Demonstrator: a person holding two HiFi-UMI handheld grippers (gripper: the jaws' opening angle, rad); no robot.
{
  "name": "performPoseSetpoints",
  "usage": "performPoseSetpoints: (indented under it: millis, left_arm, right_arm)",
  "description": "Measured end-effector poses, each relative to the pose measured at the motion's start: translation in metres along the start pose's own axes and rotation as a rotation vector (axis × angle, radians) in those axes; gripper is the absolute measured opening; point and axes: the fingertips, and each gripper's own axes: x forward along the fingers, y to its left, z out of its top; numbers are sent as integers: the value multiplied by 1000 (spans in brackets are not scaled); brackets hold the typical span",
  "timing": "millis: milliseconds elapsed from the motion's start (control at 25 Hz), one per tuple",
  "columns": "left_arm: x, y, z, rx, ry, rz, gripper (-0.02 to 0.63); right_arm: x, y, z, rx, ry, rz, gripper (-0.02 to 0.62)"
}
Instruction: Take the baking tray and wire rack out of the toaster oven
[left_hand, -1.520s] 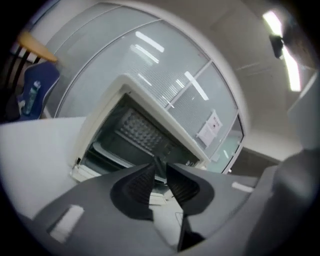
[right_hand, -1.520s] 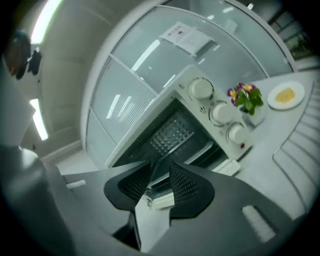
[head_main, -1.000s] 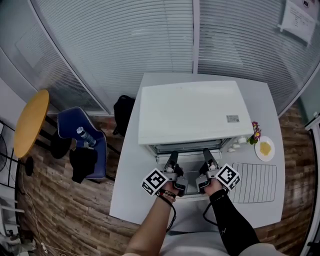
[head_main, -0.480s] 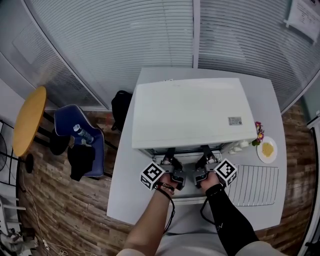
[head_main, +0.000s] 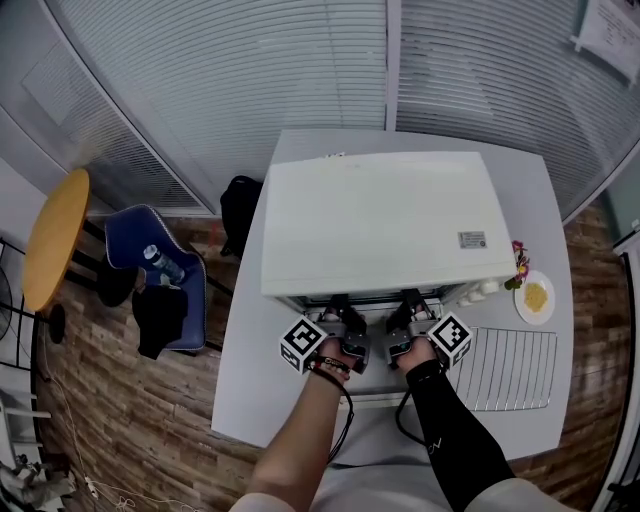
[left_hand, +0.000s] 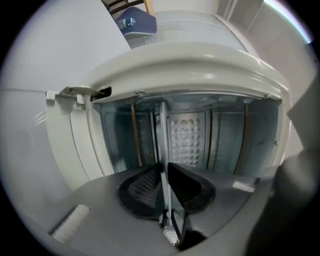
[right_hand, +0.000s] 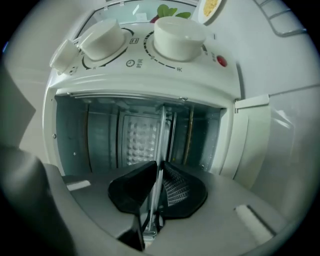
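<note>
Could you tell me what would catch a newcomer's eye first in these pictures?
The big white toaster oven fills the middle of the table, its door open toward the person. At its mouth the left gripper and right gripper have just been closing, each onto the thin edge of the baking tray inside. The wire rack lies on the table to its right, near a small plate of yellow food.

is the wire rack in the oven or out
Out. The wire rack lies flat on the table, to the right of the toaster oven in the head view.
</note>
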Motion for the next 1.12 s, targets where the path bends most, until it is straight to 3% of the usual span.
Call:
performPoseSetpoints:
  millis: [840, 1000, 1120]
  left_arm:
    - [-63, 9, -28, -27, 17, 2, 112]
    - [-67, 8, -30, 2, 4, 1, 114]
    - [-62, 8, -31, 7, -1, -17, 114]
  right_arm:
    - [-67, -8, -20, 49, -25, -26, 46]
    - [-70, -12, -22, 66, -25, -45, 51]
    - [-64, -15, -19, 81, -20, -41, 105]
